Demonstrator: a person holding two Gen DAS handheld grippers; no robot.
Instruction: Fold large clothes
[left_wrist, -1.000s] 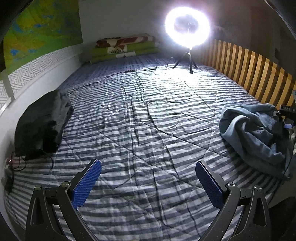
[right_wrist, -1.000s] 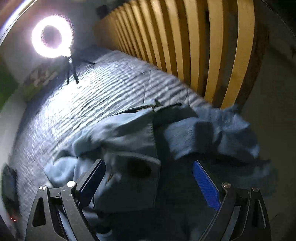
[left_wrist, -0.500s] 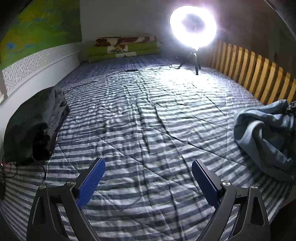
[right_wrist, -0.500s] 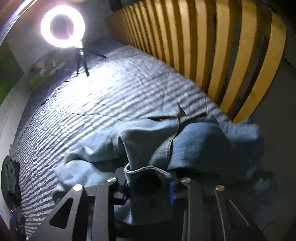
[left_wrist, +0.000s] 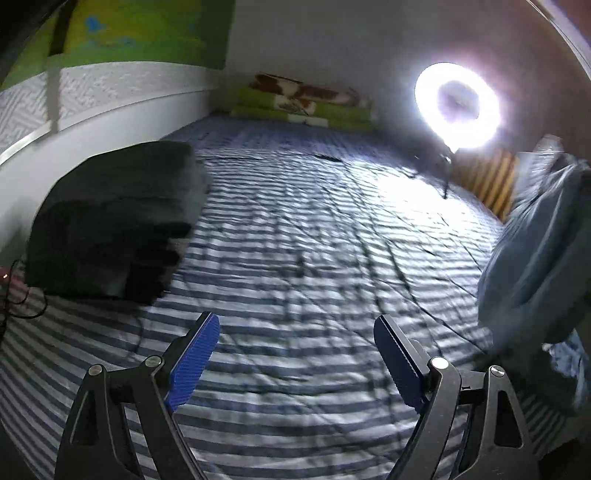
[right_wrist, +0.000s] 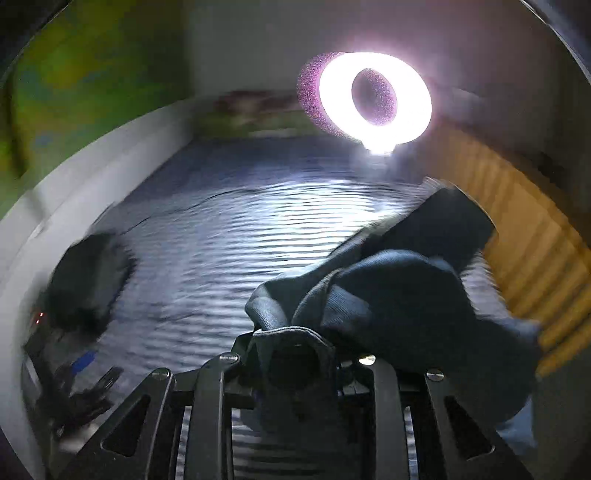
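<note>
A large blue garment (right_wrist: 399, 295) hangs bunched from my right gripper (right_wrist: 295, 365), whose jaws are shut on a hemmed edge of it; the cloth is lifted off the striped bed. In the left wrist view the same blue garment (left_wrist: 535, 251) hangs at the right edge, above the bedspread. My left gripper (left_wrist: 295, 354) stands open over the striped bedspread (left_wrist: 303, 236) with nothing between its blue pads. It is well left of the garment.
A dark folded pile (left_wrist: 110, 218) lies at the left by the white wall. A lit ring light (left_wrist: 458, 105) on a tripod stands at the far right of the bed. Green and brown pillows (left_wrist: 306, 103) lie at the head. Wooden slats (right_wrist: 535, 251) border the right side.
My right gripper has shut on the blue garment and raised it off the bed, swinging toward the middle. My left gripper has turned left, closer to the dark pile, still open.
</note>
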